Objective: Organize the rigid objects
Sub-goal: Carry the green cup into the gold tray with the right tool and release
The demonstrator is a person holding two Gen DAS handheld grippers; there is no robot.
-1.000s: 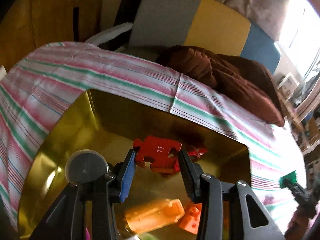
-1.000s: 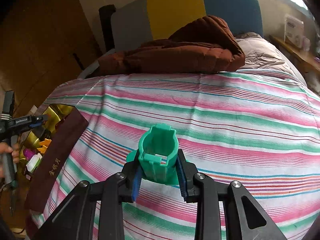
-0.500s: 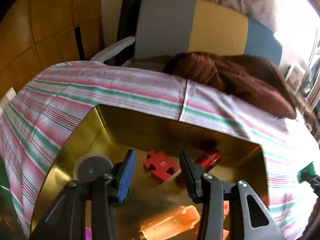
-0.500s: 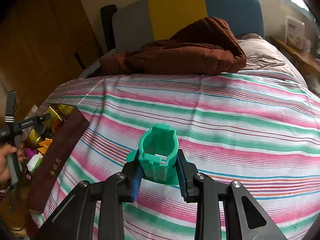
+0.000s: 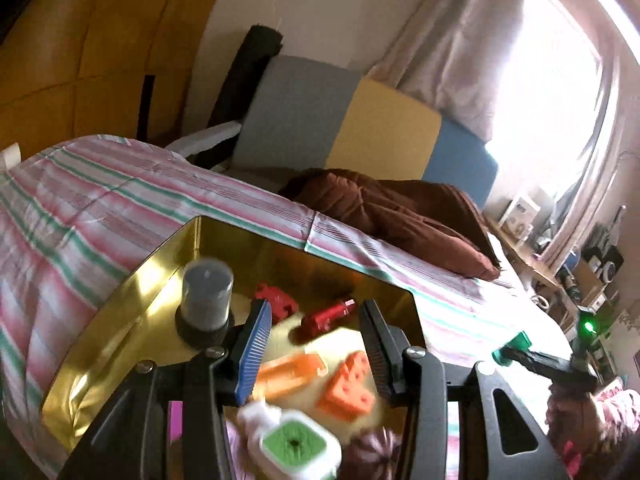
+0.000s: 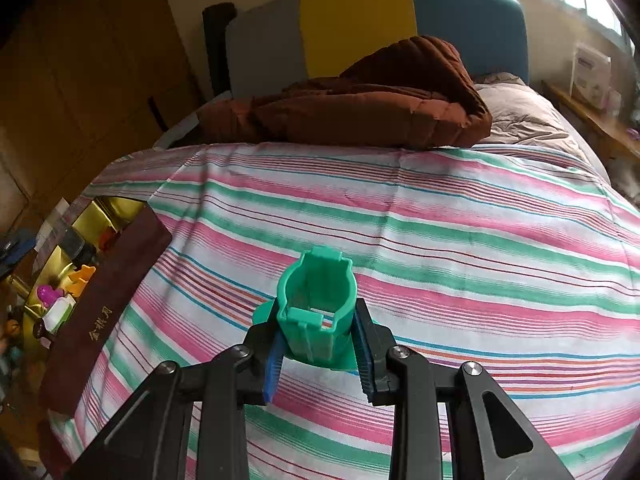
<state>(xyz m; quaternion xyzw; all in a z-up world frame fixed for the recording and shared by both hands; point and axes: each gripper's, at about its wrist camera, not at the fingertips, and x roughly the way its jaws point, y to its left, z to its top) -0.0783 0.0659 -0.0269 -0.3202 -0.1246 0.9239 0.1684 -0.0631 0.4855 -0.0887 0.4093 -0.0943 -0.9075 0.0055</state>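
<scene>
My left gripper (image 5: 314,346) is open and empty, raised above a gold box (image 5: 120,304) on the striped bed. In the box lie a red puzzle piece (image 5: 276,300), a red toy (image 5: 328,314), an orange piece (image 5: 288,372), an orange block (image 5: 348,386), a white bottle with a green cap (image 5: 292,440) and a grey-capped cylinder (image 5: 206,300). My right gripper (image 6: 320,344) is shut on a green plastic cup-shaped piece (image 6: 318,300), held above the striped sheet. It also shows at the right of the left wrist view (image 5: 516,348).
A brown quilt (image 6: 360,100) lies at the head of the bed before a grey, yellow and blue headboard (image 6: 360,28). The box's dark brown lid (image 6: 104,304) leans beside the gold box (image 6: 84,220) at the bed's left edge. A cluttered shelf (image 5: 560,272) stands at right.
My left gripper let go of the red puzzle piece, which now lies in the box, and has lifted and pulled back. My right gripper holds still with the green piece.
</scene>
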